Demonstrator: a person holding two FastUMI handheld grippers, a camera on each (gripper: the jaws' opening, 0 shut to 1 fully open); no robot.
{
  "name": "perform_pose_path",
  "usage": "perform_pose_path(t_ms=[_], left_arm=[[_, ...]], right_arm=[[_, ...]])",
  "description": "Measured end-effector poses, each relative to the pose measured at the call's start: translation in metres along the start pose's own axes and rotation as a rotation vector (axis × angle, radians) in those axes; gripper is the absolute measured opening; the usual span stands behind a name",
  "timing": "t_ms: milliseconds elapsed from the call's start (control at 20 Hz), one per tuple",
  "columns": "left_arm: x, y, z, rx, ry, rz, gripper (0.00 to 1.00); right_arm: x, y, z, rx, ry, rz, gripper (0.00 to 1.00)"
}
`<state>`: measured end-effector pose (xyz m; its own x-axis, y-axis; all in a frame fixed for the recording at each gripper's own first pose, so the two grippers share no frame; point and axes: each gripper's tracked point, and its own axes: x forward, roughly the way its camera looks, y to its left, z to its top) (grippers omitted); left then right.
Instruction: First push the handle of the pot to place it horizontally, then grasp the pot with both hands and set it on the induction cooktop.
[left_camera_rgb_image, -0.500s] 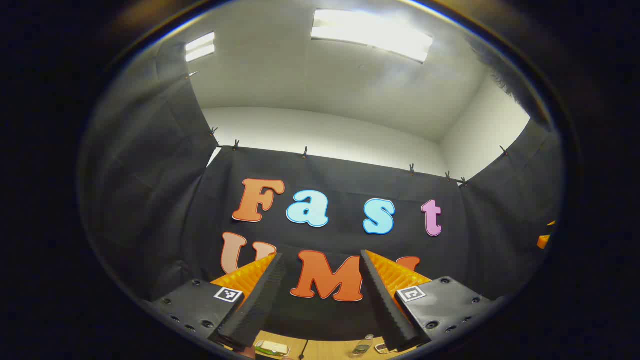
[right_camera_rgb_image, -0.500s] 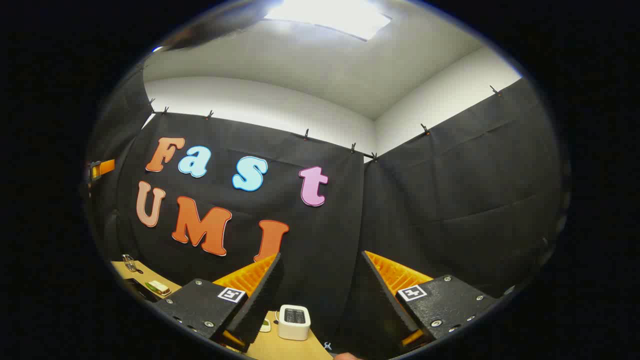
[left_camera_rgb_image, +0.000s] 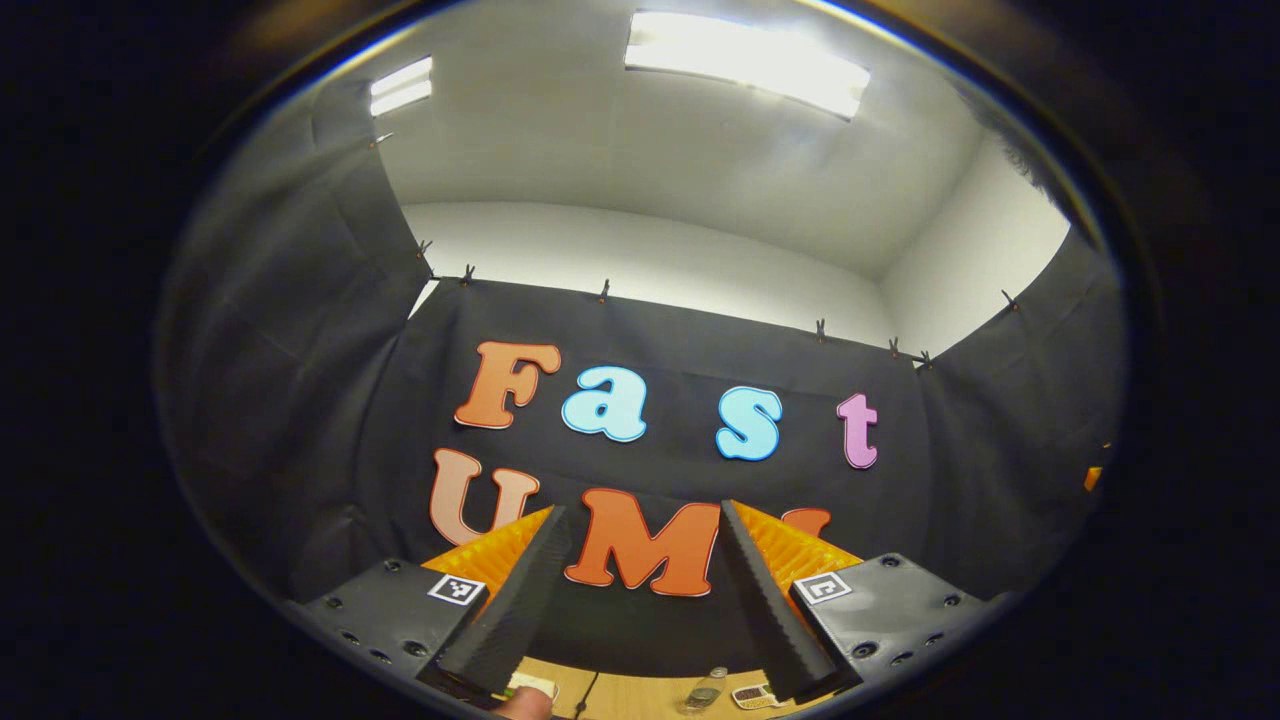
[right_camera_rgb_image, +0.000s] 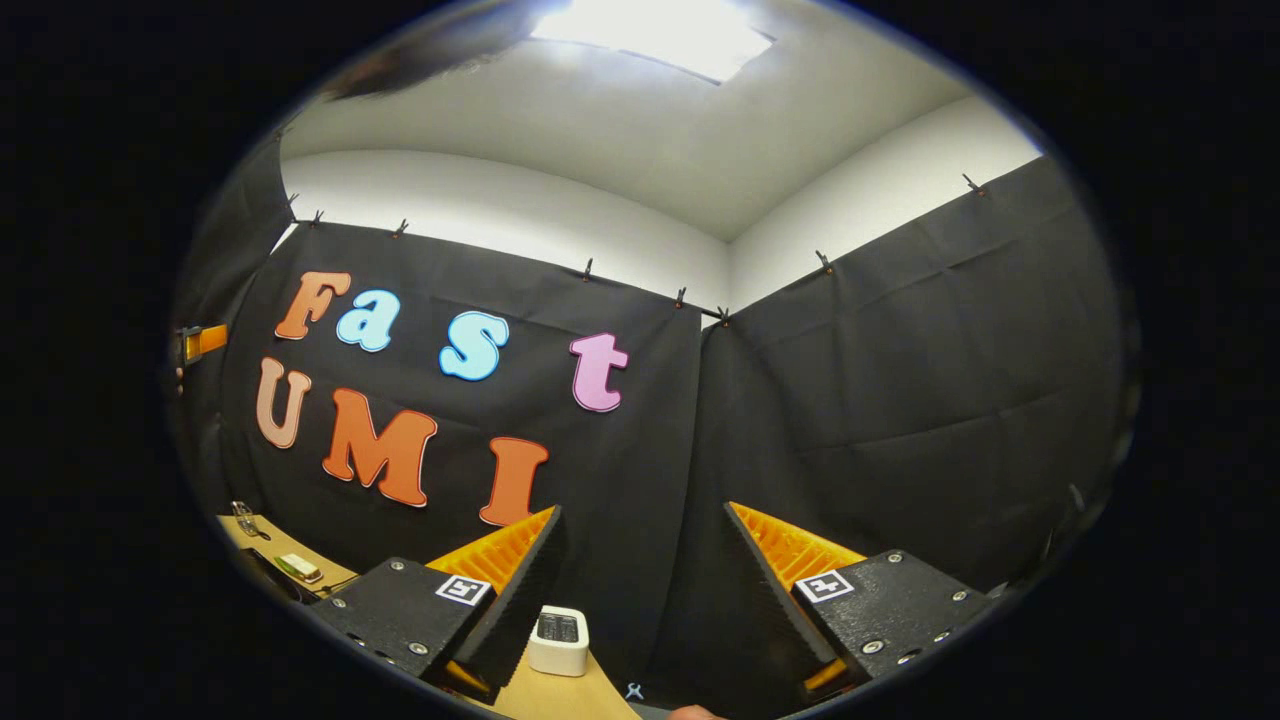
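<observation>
Both the left gripper (left_camera_rgb_image: 640, 600) and right gripper (right_camera_rgb_image: 640, 600) gape wide, empty, aimed high at the booth wall. Beside the right gripper's left finger (right_camera_rgb_image: 505, 610) stands a white box (right_camera_rgb_image: 558, 640), perhaps a toaster, on the wooden table (right_camera_rgb_image: 560, 695).

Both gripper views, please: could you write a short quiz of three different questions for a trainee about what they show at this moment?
1. True or false: the left gripper has its jaws apart with nothing between them.
2. Multiple choice: the small white box in the right gripper view stands on
A. the wooden table
B. the floor
C. a shelf
3. Fill in: both cameras point up at the black cloth wall and the ceiling ______.

Key
1. True. The right gripper is open and empty too.
2. A
3. lights
</observation>
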<state>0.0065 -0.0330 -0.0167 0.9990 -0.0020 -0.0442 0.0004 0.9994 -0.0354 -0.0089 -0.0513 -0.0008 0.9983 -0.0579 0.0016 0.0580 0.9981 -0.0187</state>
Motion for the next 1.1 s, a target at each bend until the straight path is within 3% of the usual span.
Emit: perform_pose_path(t_ms=[450,600,750,900,950,1000,1100], left_arm=[[-0.015,-0.077,-0.029,0.032,0.071,-0.073,0.96],[-0.027,-0.107,-0.046,0.025,0.124,-0.127,0.96],[-0.046,-0.116,-0.08,0.054,0.217,-0.114,0.97],[-0.064,-0.116,-0.123,0.07,0.356,-0.092,0.67],[-0.069,-0.119,-0.14,0.07,0.406,-0.094,0.61],[-0.073,-0.117,-0.156,0.074,0.457,-0.087,0.37],[-0.084,-0.118,-0.196,0.074,0.567,-0.06,0.08]], right_arm=[[0.002,-0.04,-0.015,-0.019,0.012,-0.004,0.95],[0.005,-0.045,-0.024,-0.036,0.004,0.028,0.95],[0.009,-0.043,-0.038,-0.023,0.006,0.072,0.95],[0.016,-0.039,-0.052,0.017,0.026,0.102,0.95],[0.018,-0.037,-0.055,0.025,0.03,0.113,0.95],[0.02,-0.038,-0.06,0.027,0.035,0.117,0.95],[0.023,-0.041,-0.067,0.031,0.044,0.115,0.95]])
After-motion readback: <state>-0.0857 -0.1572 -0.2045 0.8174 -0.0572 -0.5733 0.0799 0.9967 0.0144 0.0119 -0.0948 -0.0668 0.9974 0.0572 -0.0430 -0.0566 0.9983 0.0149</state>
